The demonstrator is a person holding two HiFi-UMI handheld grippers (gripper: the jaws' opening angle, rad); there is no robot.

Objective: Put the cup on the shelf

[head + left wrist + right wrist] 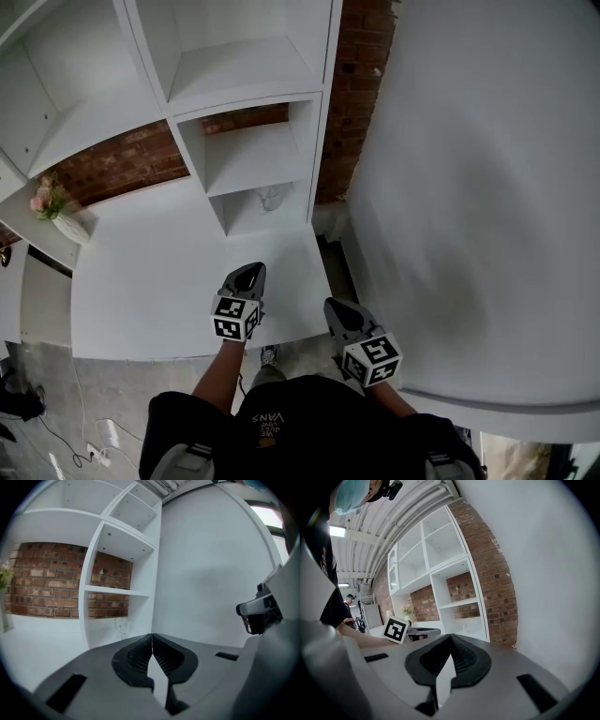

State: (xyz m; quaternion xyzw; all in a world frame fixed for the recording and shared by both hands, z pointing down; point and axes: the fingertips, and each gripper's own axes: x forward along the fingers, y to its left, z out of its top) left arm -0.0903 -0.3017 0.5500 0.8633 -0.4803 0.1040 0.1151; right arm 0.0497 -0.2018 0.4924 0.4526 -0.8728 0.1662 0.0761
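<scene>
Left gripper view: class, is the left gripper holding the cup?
No, the left gripper is shut on nothing, and the cup stands apart in the bottom compartment of the shelf.

Open counter (150,281) leads to shelf (251,157); wall (487,187) bounds the right.

Studio/lab w/ mock home set: white shelf unit (248,155), brick wall (361,84), ceiling pipes (408,513).

I see bright, even light, soft shadows, my gripper views bent and dark-cornered at the edges, ceiling lamp (336,530) glaring
</scene>
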